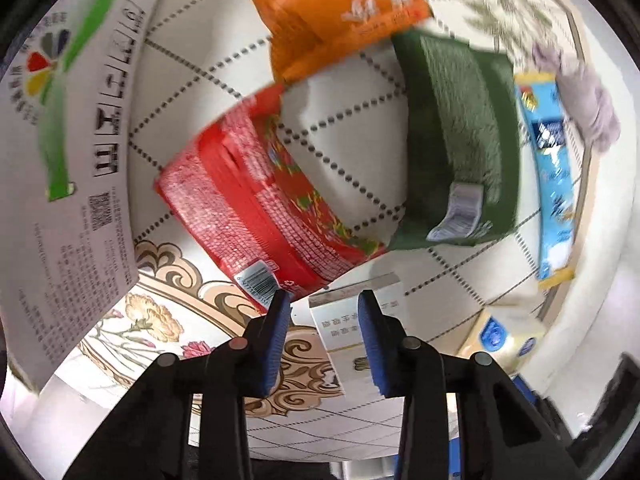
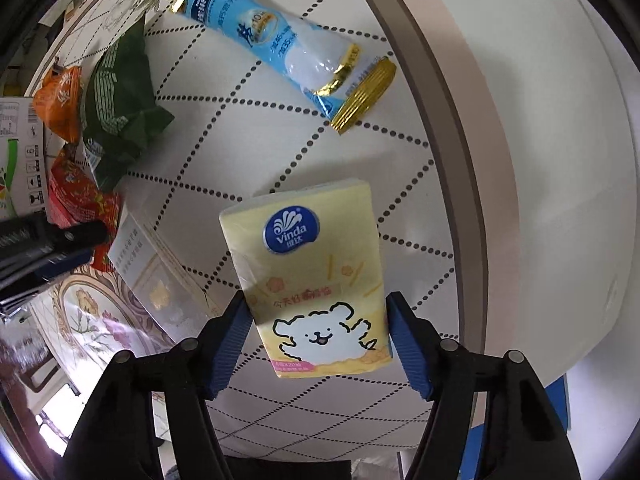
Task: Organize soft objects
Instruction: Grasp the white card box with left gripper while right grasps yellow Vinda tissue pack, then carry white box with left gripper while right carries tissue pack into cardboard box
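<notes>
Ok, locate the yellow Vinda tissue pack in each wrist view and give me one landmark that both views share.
Left wrist view: the yellow Vinda tissue pack sits at lower right, blurred, beyond the right finger of the left tool.
Right wrist view: the pack is at centre, between the fingers of the right tool.
Shared landmark: the blue milk-powder sachet with gold ends, lying on the dotted cloth beyond the pack.
</notes>
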A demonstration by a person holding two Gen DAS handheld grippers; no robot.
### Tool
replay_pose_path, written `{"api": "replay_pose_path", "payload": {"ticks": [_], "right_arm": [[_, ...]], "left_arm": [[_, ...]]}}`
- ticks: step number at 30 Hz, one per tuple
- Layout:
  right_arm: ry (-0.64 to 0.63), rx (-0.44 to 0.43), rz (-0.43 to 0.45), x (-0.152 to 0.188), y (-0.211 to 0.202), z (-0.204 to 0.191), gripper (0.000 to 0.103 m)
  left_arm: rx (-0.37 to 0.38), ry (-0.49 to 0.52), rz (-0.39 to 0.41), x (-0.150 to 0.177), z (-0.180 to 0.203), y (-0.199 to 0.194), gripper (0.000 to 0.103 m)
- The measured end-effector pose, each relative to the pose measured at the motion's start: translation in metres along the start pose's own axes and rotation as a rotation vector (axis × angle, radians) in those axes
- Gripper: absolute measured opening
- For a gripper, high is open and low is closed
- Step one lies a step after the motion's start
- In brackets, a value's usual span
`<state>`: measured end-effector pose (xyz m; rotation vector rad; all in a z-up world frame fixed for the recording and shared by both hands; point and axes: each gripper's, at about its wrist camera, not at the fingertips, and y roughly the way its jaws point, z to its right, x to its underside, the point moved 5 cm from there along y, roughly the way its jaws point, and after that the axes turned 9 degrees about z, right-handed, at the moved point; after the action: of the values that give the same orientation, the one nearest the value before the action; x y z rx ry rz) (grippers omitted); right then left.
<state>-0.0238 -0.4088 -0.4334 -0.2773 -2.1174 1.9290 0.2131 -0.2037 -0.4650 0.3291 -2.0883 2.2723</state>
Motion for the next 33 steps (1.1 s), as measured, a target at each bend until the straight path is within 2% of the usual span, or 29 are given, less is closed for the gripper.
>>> {"api": "replay_pose_path", "payload": {"ticks": [5, 8, 11, 14, 16, 18, 23, 27, 33], "right_arm": [[0.010, -0.014, -0.001, 0.001, 0.000, -0.003, 0.071], [0.018, -0.033, -0.004, 0.000, -0.002, 0.001, 0.071], [0.004, -0.037, -0.008, 0.001, -0.006, 0.010, 0.070], [-0.005, -0.022, 0.008, 0.010, -0.003, 0.014, 0.069], [-0.020, 0.020, 0.015, 0.018, -0.005, 0.018, 0.069], [-0.032, 0.033, 0.021, 0.024, -0.006, 0.020, 0.069], [-0.012, 0.012, 0.007, 0.029, -0.002, 0.023, 0.069], [-0.003, 0.020, -0.005, 0.032, 0.007, 0.026, 0.069], [-0.007, 0.035, 0.039, 0.047, 0.005, 0.020, 0.066]], "left_arm": [[0.088, -0.075, -0.036, 0.005, -0.007, 0.008, 0.040], [0.132, -0.056, -0.050, 0.016, -0.013, -0.002, 0.045], [0.155, -0.062, -0.057, 0.043, -0.015, -0.004, 0.061], [0.165, -0.088, -0.099, 0.060, -0.003, 0.011, 0.062], [0.166, -0.079, -0.122, 0.073, 0.008, 0.026, 0.062], [0.148, -0.041, -0.127, 0.082, 0.020, 0.035, 0.062], [0.036, 0.069, -0.088, 0.101, 0.044, 0.046, 0.062], [0.025, 0.108, -0.032, 0.113, 0.058, 0.045, 0.059], [-0.039, 0.202, 0.050, 0.137, 0.059, 0.032, 0.056]]}}
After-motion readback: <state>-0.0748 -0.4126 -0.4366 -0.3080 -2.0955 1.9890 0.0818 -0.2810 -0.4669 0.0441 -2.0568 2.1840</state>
